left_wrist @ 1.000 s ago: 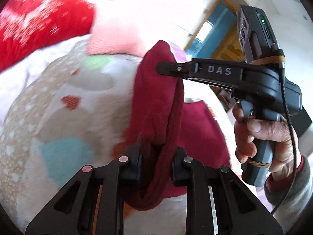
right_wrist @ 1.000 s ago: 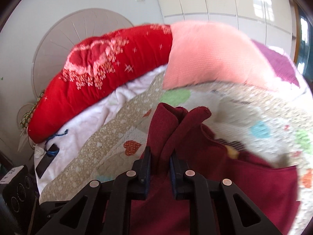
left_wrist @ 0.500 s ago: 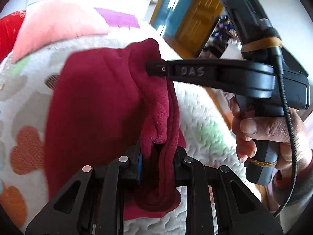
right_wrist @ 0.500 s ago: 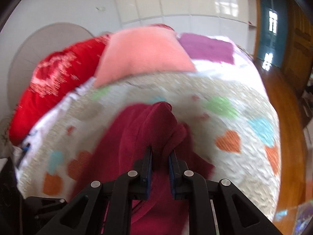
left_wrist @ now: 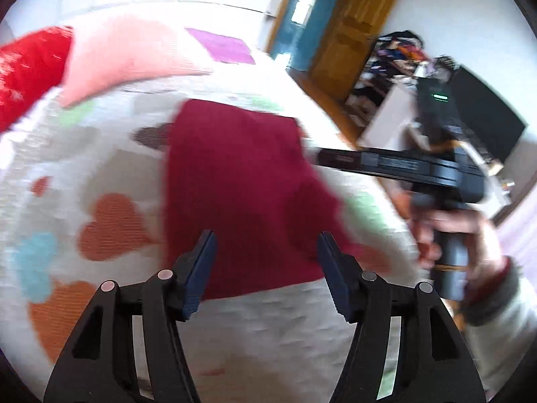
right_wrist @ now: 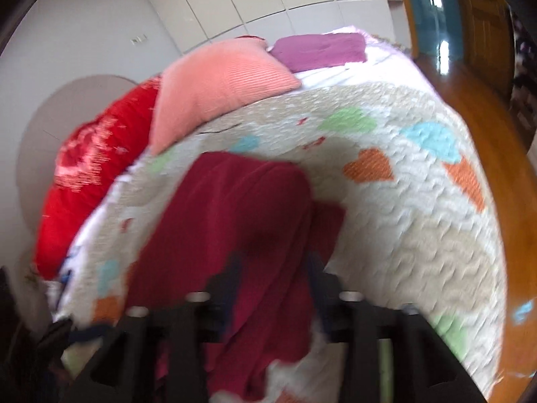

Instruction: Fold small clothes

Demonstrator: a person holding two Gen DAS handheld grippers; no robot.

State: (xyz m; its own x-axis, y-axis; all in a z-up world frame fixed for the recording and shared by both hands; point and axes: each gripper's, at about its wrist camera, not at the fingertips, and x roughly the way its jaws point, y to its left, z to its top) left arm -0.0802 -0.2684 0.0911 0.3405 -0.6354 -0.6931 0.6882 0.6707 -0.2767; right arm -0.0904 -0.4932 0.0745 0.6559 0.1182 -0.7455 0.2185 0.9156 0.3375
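A dark red garment (left_wrist: pixel 241 181) lies folded flat on the heart-patterned quilt (left_wrist: pixel 100 174). My left gripper (left_wrist: pixel 265 238) is open and empty, just above the garment's near edge. My right gripper (left_wrist: pixel 319 158) reaches in from the right at the garment's right edge, held by a hand (left_wrist: pixel 453 235). In the right wrist view the garment (right_wrist: pixel 235 221) lies on the quilt (right_wrist: pixel 402 218), and the right gripper (right_wrist: pixel 273 265) is open over it, its fingers apart and blurred.
A pink pillow (right_wrist: pixel 221 80), a red embroidered pillow (right_wrist: pixel 90 168) and a purple cloth (right_wrist: pixel 319 50) lie at the bed's far end. The wooden floor (right_wrist: pixel 496 141) borders the bed's right side. A wooden door (left_wrist: pixel 355 20) and cluttered furniture stand beyond.
Both grippers have opened and let go of the red garment, which now lies flat on the quilt. Both have drawn back from it.
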